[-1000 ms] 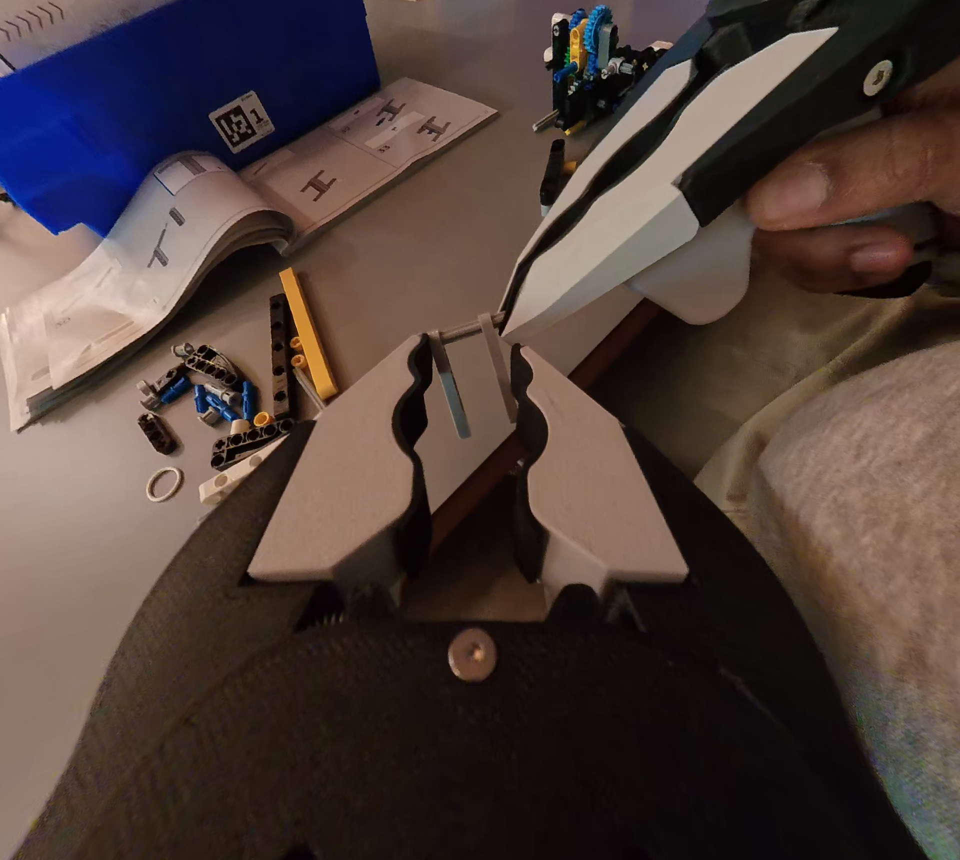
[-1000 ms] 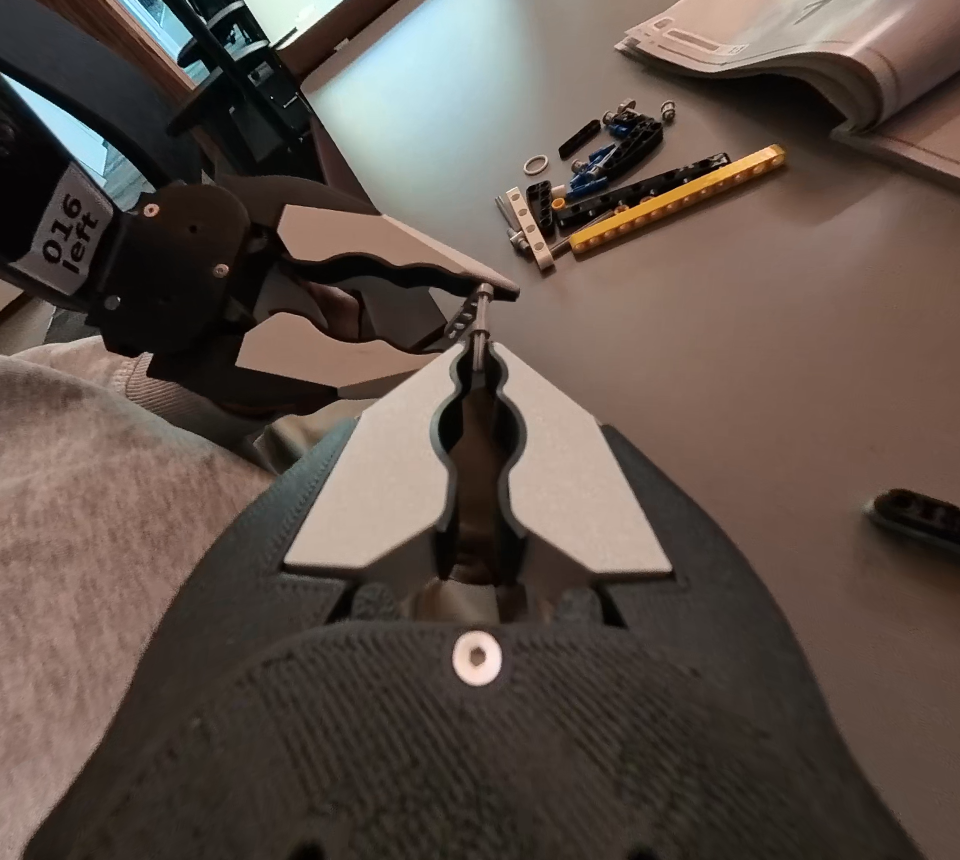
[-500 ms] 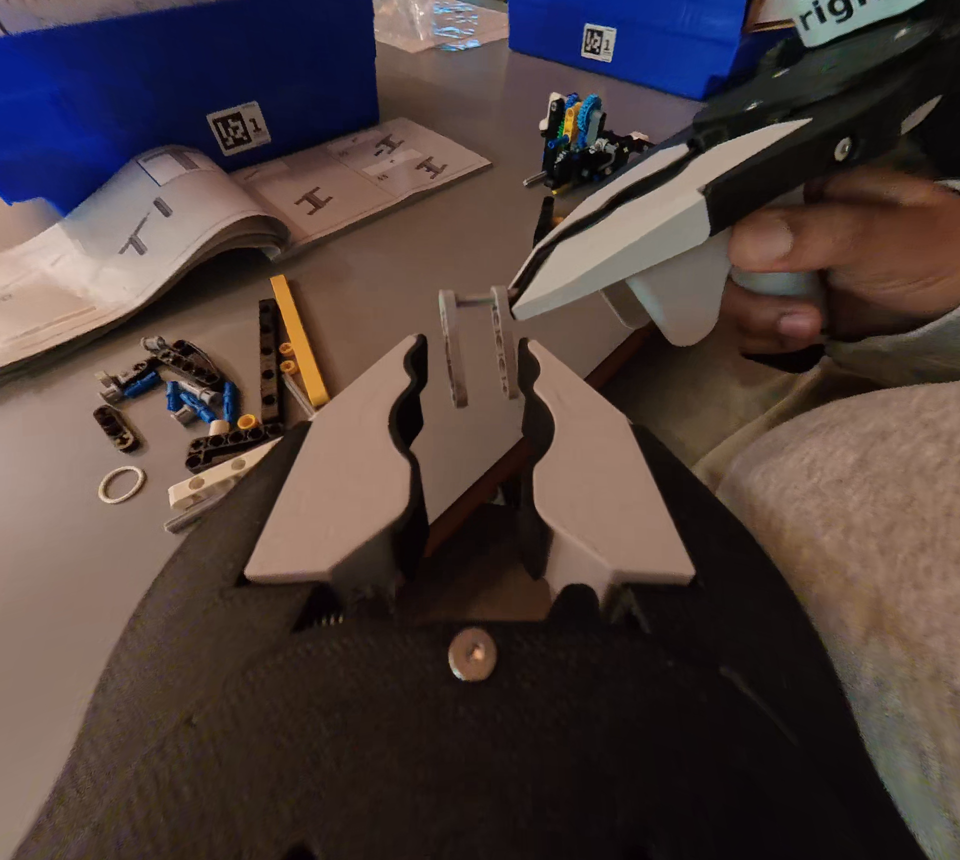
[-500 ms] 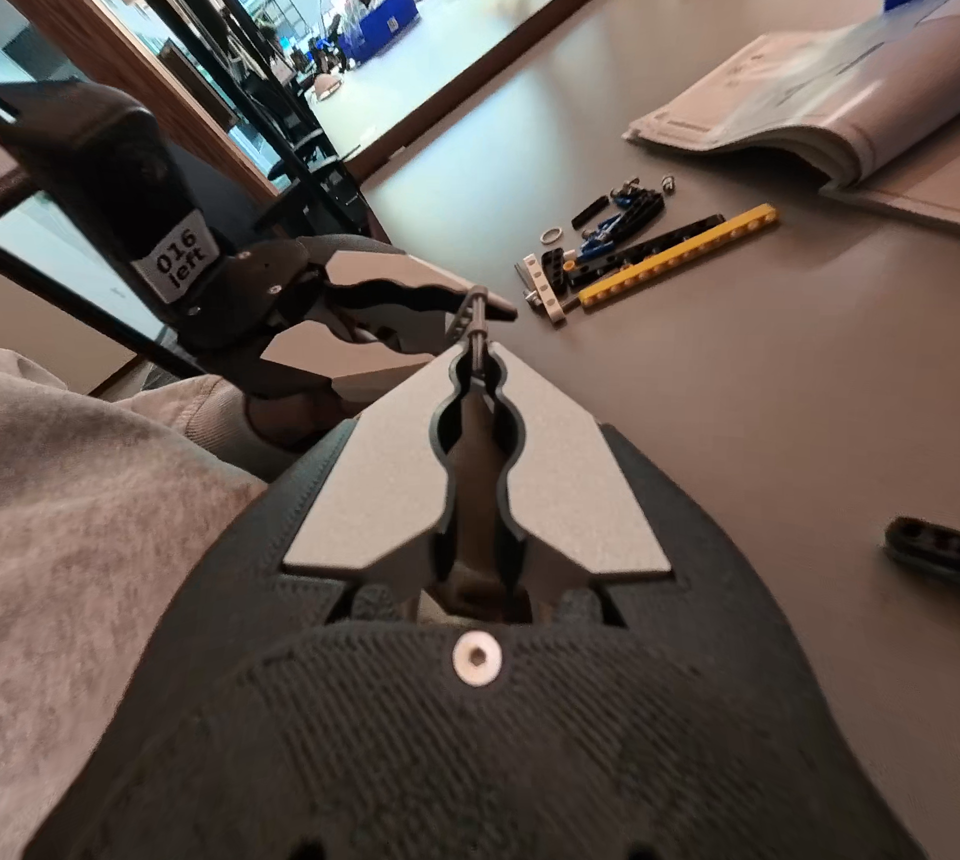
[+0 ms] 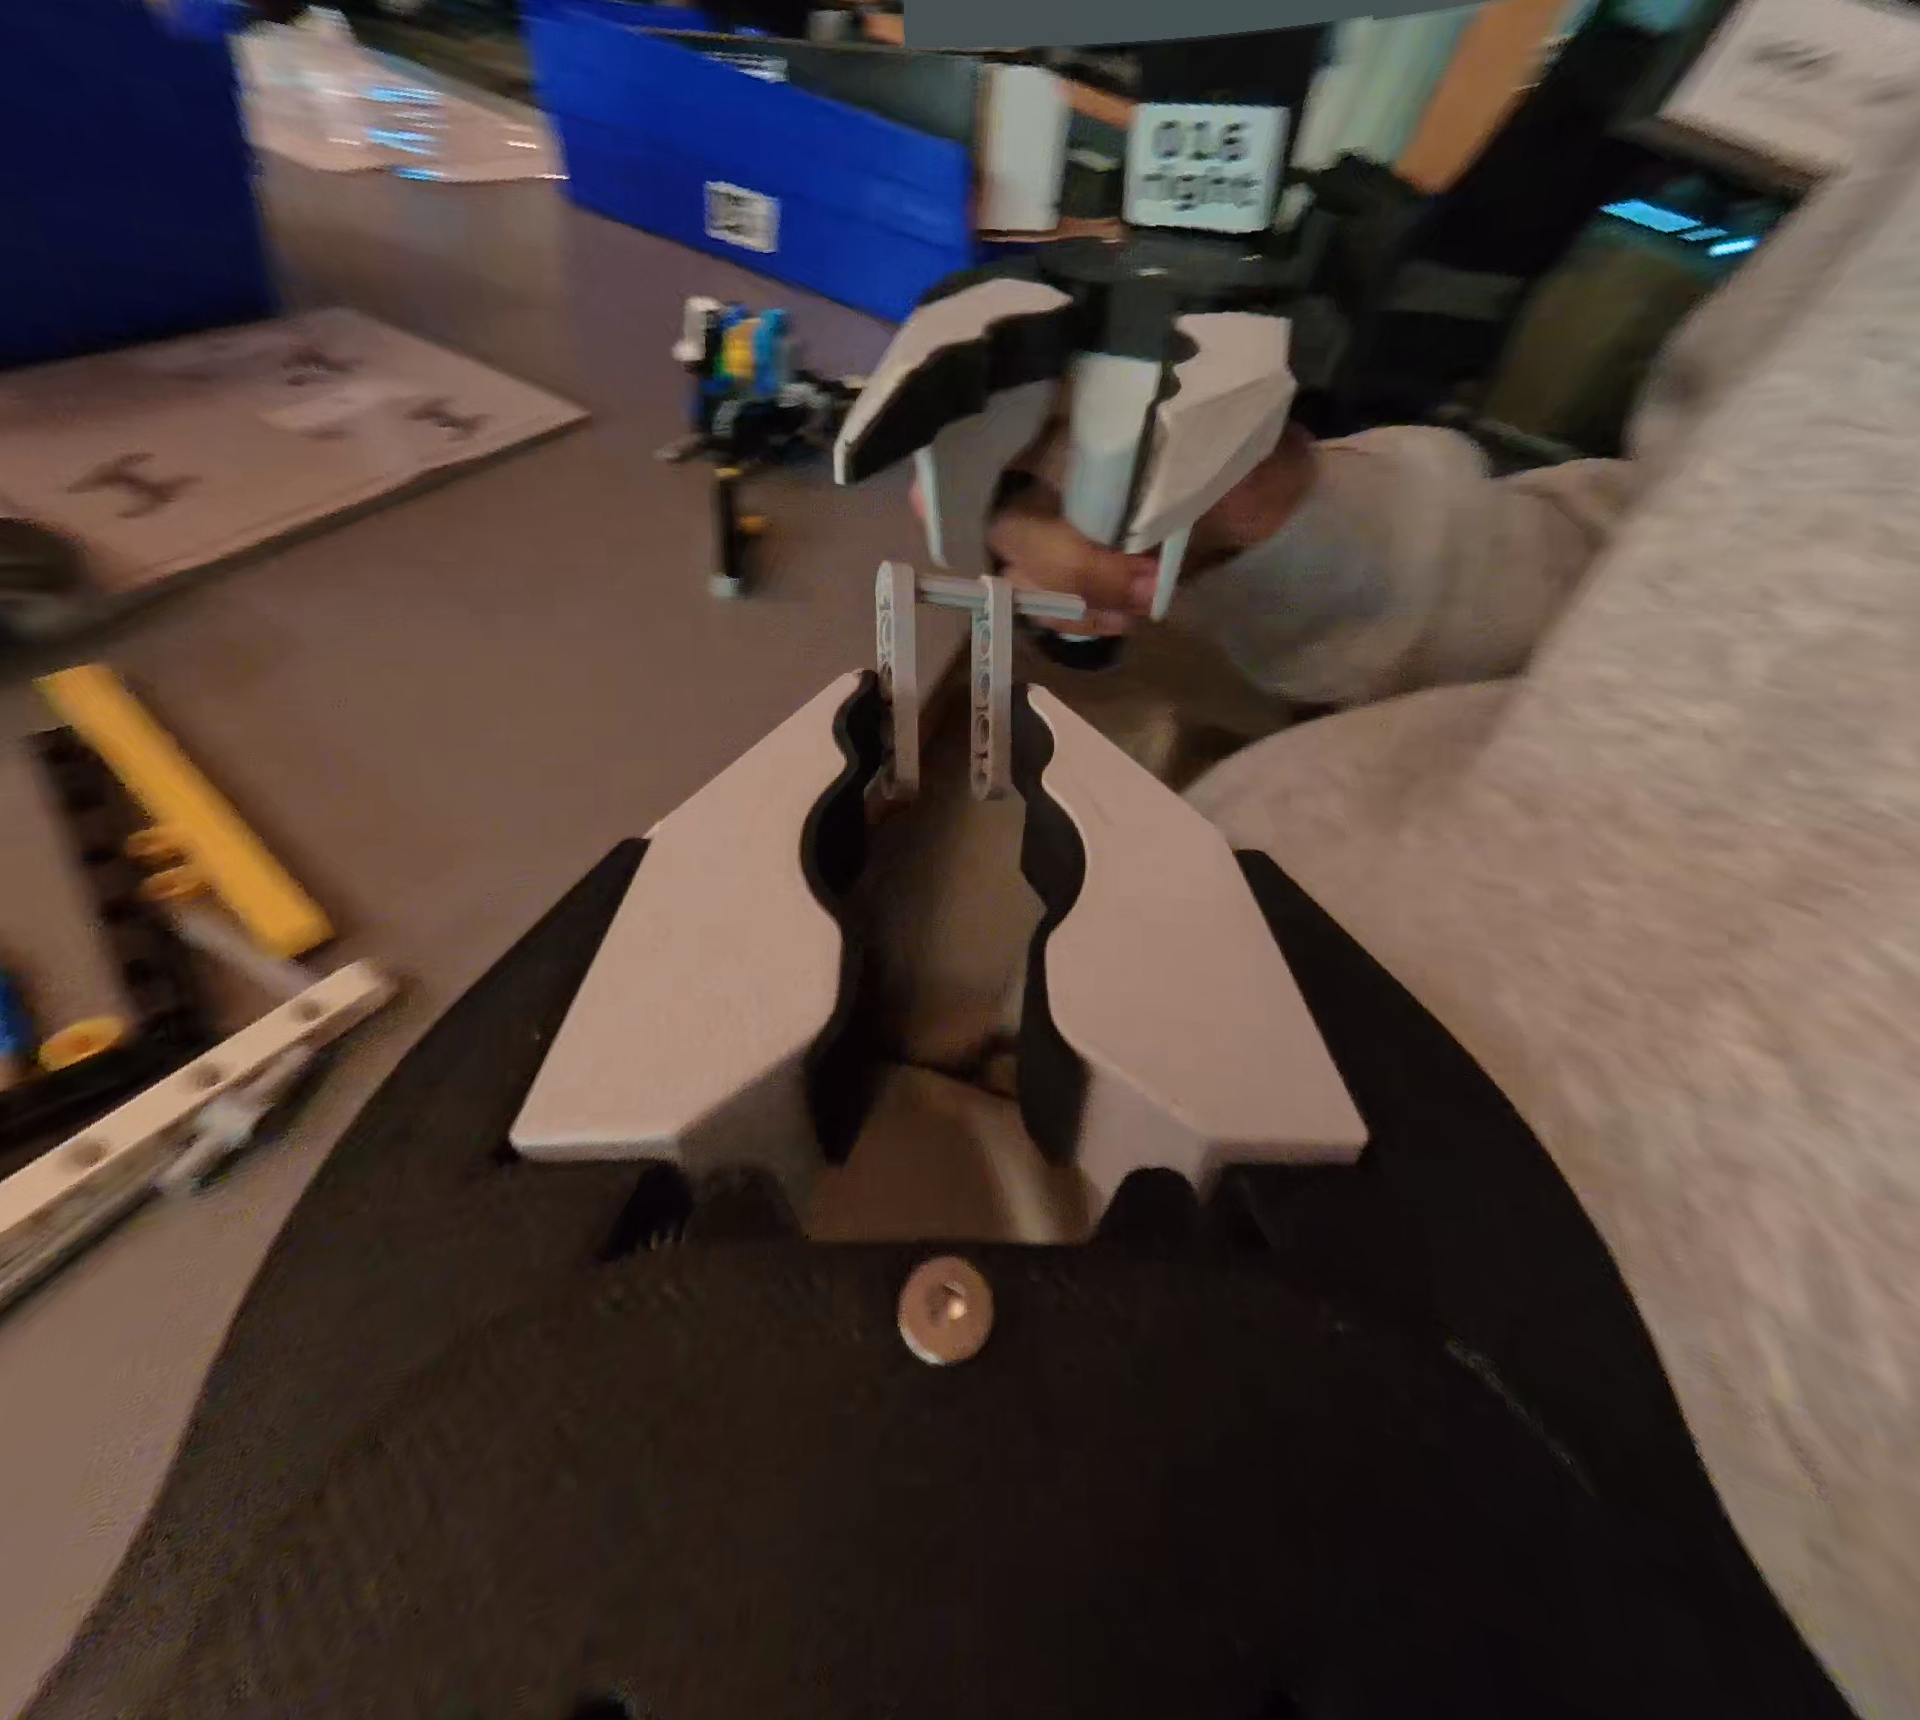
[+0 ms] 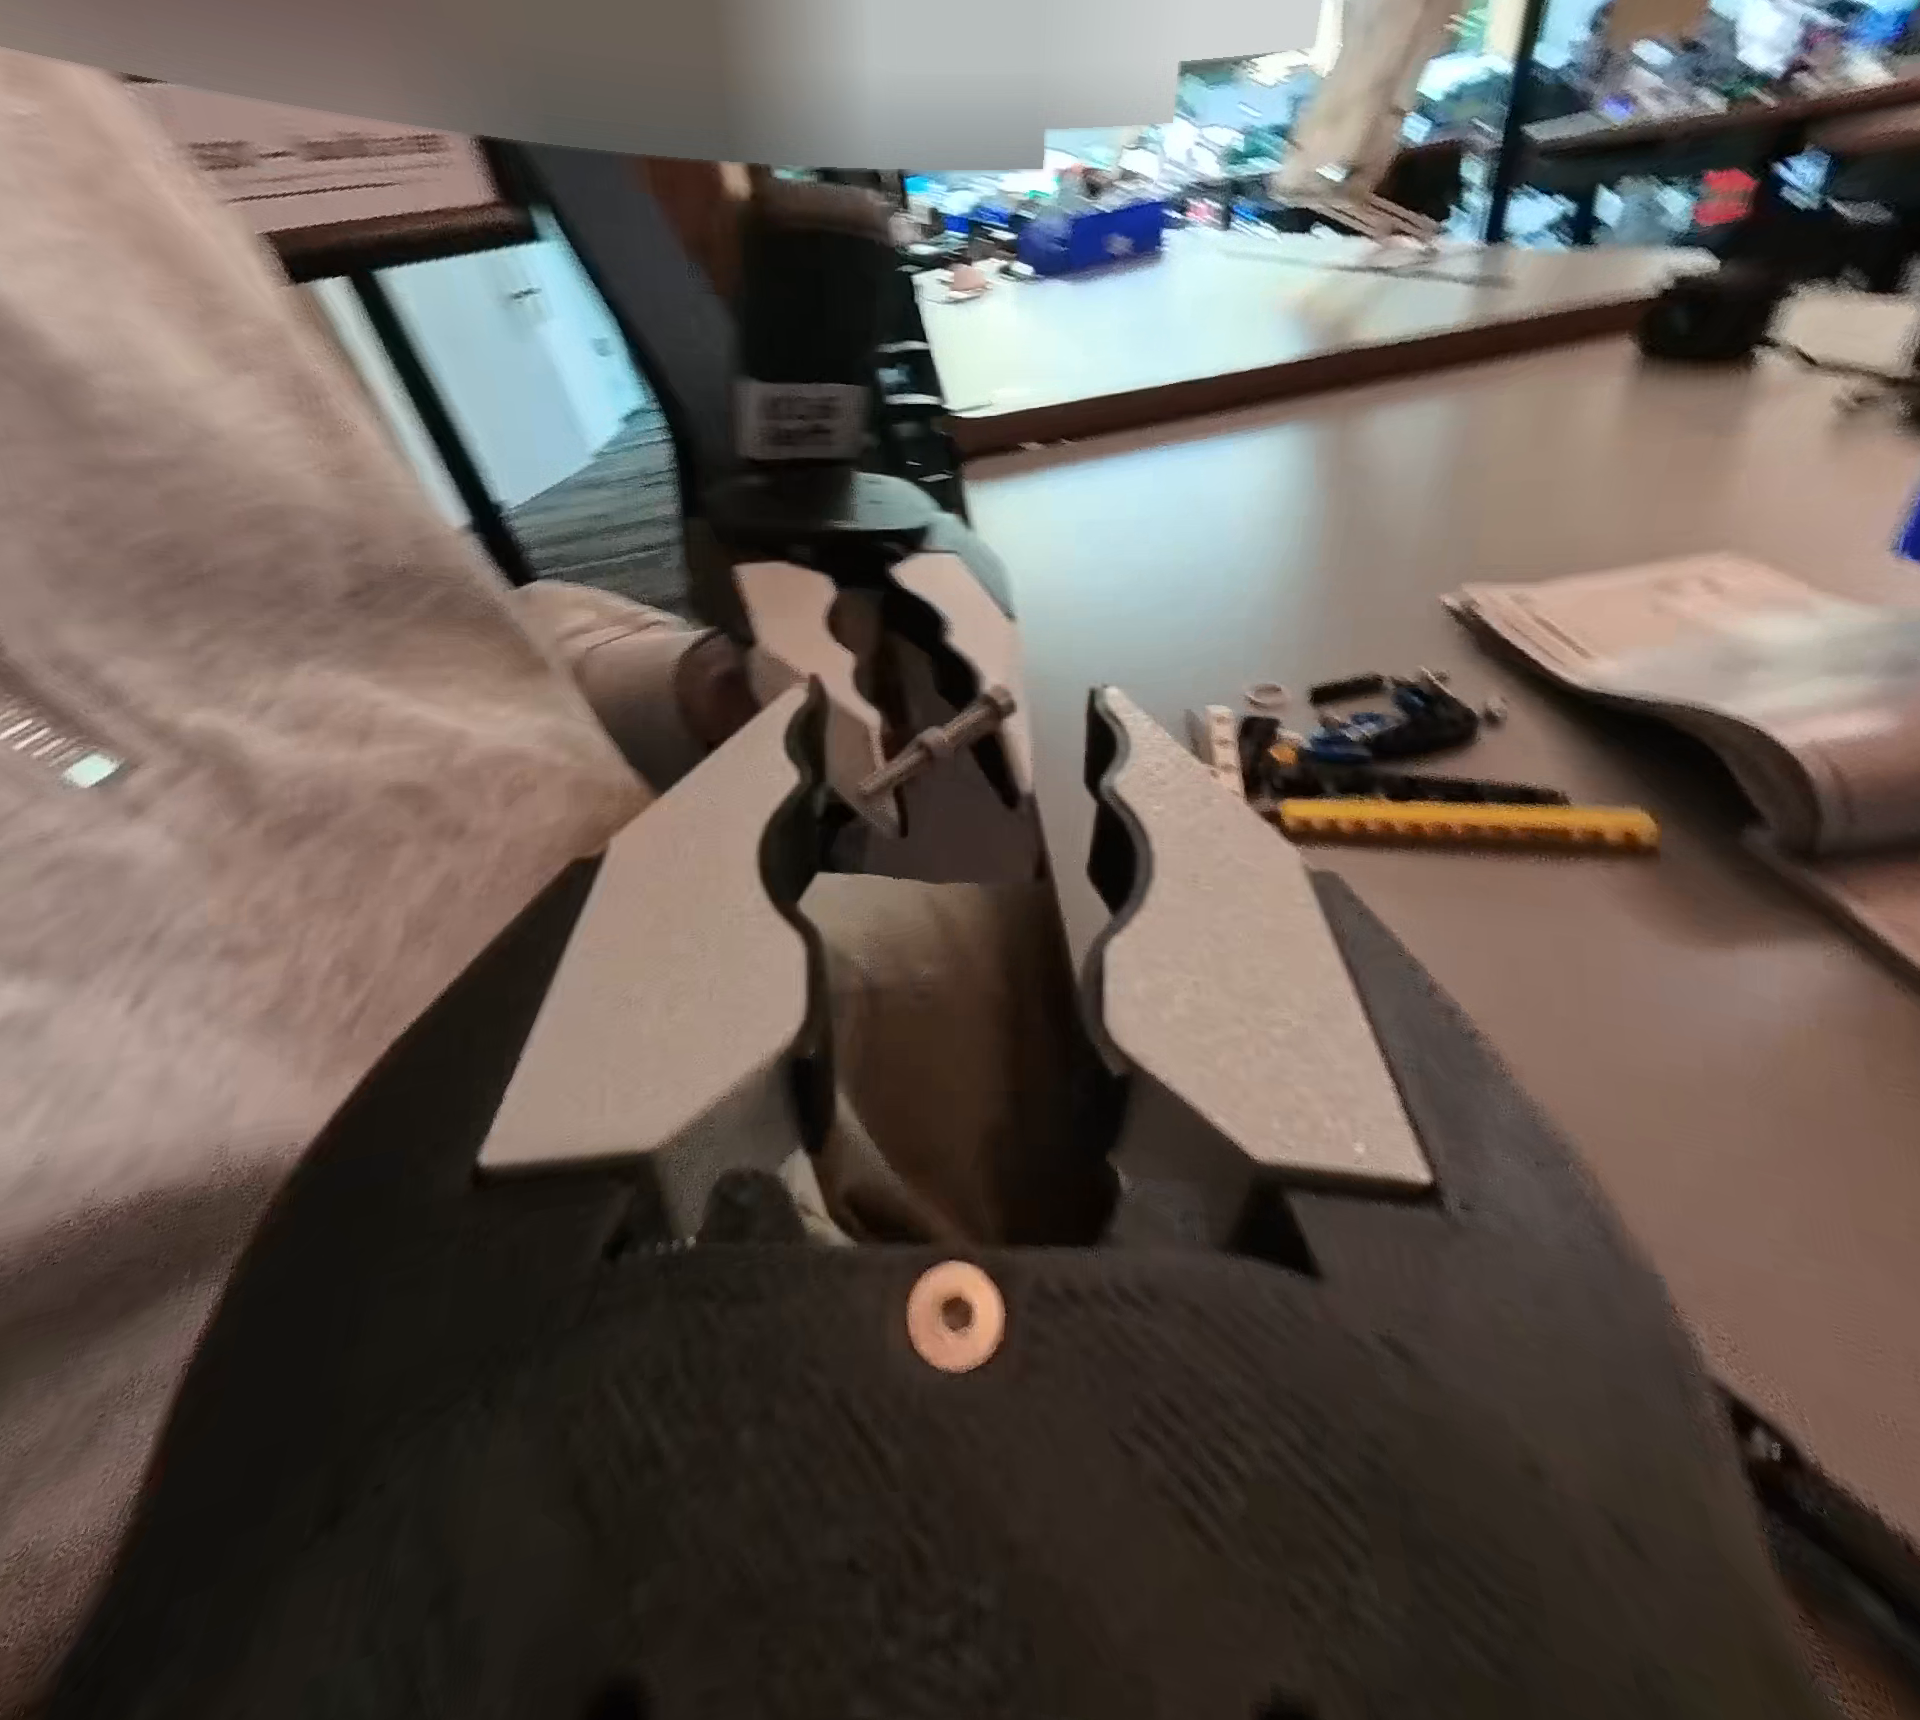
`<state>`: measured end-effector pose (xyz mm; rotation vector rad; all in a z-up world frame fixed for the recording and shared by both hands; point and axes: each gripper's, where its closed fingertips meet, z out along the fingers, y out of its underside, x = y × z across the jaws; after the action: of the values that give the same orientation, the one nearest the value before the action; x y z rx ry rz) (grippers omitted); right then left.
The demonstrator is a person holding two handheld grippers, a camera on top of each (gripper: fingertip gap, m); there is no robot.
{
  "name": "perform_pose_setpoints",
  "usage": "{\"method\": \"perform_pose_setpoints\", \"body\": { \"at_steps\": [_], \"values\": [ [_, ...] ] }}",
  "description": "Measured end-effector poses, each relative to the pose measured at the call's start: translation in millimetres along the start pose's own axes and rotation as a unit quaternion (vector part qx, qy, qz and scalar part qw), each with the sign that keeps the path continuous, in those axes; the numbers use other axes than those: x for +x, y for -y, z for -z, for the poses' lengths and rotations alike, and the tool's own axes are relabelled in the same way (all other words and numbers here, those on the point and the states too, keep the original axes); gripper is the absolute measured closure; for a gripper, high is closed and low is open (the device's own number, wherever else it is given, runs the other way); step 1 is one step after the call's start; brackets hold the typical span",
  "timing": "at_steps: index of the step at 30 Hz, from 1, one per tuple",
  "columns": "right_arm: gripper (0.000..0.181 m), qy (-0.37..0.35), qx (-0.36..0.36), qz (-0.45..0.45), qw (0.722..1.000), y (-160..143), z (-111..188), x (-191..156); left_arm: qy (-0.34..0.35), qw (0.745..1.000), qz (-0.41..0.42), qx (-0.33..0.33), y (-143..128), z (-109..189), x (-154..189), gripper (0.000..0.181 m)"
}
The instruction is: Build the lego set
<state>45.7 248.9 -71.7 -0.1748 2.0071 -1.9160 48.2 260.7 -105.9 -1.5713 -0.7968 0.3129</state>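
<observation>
In the left wrist view my left gripper (image 5: 951,694) is shut on a small grey assembly: two grey beams (image 5: 896,683) joined at their far ends by a grey axle (image 5: 1013,600). The pads press on the beams' outer sides. The axle's free end sticks out to the right. My right gripper (image 5: 1049,569) hangs open just beyond that end, without touching it. In the right wrist view my right gripper (image 6: 956,699) is open and empty. The left gripper's fingers (image 6: 800,662) and the axle (image 6: 935,751) show just beyond it.
On the grey table lie a yellow beam (image 5: 182,813), a white beam (image 5: 197,1078), several loose pieces (image 6: 1371,725), an open instruction booklet (image 6: 1714,683) and a partly built model (image 5: 743,382). Blue bins (image 5: 758,153) stand behind. A grey sleeve (image 5: 1558,943) fills the right. My two grippers' fingertips are within a few centimetres of each other.
My right gripper was shut on the axle's end; it has let go, opened wide and drawn back. The left gripper keeps the beam-and-axle assembly. Both views have swung.
</observation>
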Motion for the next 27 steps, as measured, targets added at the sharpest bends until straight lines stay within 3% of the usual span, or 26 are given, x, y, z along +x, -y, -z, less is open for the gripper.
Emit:
{"method": "perform_pose_setpoints", "body": {
  "at_steps": [3,8,17,27],
  "values": [
    [0.123,0.063,0.007,0.043,0.997,4,10,-23,-0.083,0.996,0.027,0.022,8,3,21,0.160],
    [0.116,0.113,0.017,0.053,0.992,5,12,-44,-0.136,0.990,0.024,0.042,15,8,39,0.160],
    [0.139,0.147,0.015,0.065,0.987,5,10,-59,-0.155,0.988,0.004,0.025,10,3,51,0.160],
    [0.131,0.137,0.013,0.067,0.988,5,11,-53,-0.155,0.987,0.009,0.040,15,7,49,0.160]
  ]
}}
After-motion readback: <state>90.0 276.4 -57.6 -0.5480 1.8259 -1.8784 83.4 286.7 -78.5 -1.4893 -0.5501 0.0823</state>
